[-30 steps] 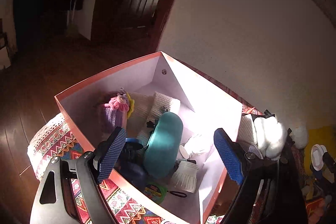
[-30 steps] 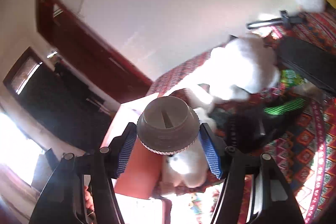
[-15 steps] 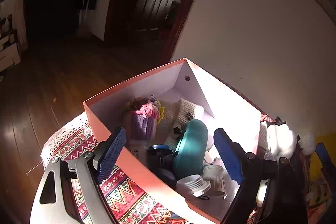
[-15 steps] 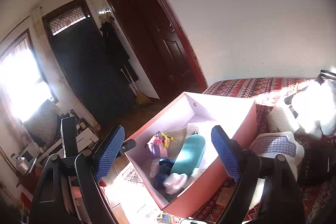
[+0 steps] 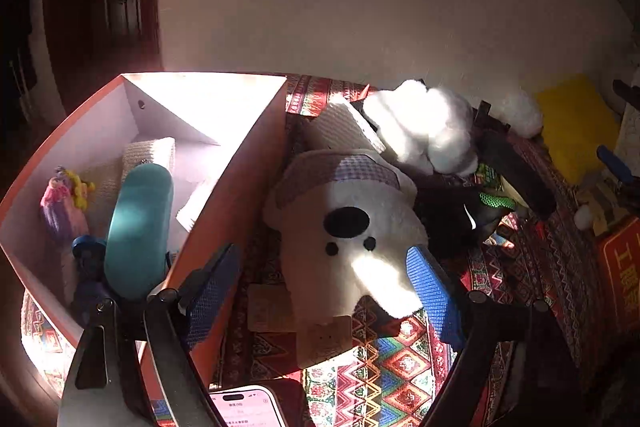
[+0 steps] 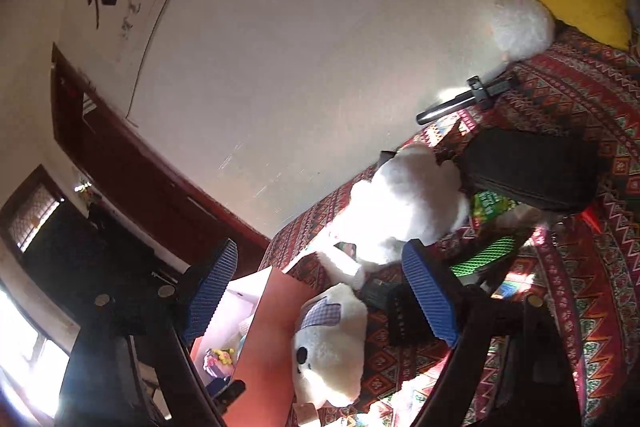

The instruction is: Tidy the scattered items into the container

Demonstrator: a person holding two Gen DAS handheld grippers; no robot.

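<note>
The white plush dog (image 5: 348,227), lying just beside the box (image 5: 236,195) between the left gripper's (image 5: 320,283) spread, empty fingers (image 5: 430,289), is judged light, soft and squashy, best pinched across its head.

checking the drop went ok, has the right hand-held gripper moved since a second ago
Yes. The right hand-held gripper now stands empty and open, aimed past the orange box toward the white plush dog on the patterned cloth.
</note>
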